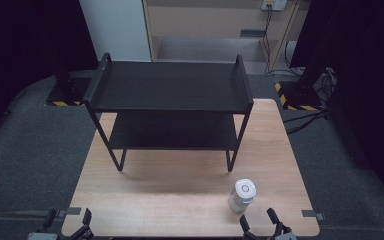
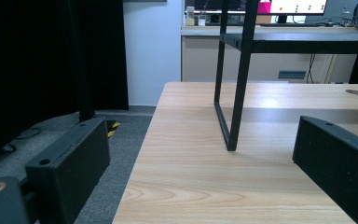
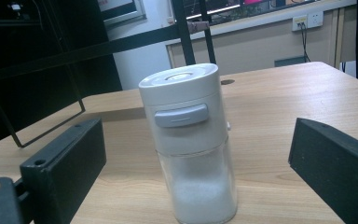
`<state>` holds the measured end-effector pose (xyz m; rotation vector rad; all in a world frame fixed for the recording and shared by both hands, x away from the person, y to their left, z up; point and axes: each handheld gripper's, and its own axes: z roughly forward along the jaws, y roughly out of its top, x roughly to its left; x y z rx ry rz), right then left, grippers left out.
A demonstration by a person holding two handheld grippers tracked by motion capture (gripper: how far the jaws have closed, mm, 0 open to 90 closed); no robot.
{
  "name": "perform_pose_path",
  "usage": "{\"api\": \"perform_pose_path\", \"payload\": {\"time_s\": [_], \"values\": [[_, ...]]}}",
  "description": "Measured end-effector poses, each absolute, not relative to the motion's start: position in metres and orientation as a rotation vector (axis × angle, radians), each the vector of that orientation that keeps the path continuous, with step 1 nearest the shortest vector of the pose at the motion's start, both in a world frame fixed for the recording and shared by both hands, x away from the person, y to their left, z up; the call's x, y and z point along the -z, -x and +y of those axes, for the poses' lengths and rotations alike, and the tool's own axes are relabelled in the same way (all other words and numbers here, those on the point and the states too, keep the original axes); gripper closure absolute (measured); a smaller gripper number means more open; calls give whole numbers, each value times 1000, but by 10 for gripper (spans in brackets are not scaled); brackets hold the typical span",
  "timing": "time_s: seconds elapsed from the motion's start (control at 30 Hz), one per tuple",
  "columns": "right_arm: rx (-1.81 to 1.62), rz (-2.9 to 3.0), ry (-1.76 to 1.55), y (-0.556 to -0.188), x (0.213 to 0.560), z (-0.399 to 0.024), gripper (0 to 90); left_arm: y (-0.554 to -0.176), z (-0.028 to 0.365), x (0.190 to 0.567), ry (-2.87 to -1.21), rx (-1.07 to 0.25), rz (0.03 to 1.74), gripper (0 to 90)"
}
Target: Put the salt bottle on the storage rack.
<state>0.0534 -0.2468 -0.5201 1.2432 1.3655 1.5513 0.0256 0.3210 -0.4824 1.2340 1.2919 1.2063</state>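
A jar (image 1: 241,195) stands upright on the table (image 1: 180,195) near its front right edge, just ahead of the right gripper (image 1: 261,223). It has a white lid and cap section with a grey tab, and a clear lower body about half full of white powder (image 3: 200,198). The right gripper's 2 jaws are spread wide, the jar between them but untouched. The left gripper (image 1: 67,220) sits at the front left corner, jaws spread, gripping nothing. A black 2-tier shelf (image 1: 170,87) stands behind, both tiers bare.
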Motion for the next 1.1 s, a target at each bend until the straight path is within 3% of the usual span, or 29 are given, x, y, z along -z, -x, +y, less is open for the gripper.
{"api": "perform_pose_path", "payload": {"time_s": [0.57,1.1], "values": [[-1474,1376,-1228,-52,517,-234,33,-26,322,483,-1233,-1200,1287,26],[-1394,1364,-1221,-79,516,-210,33,-23,326,482,-1226,-1198,1291,27]]}}
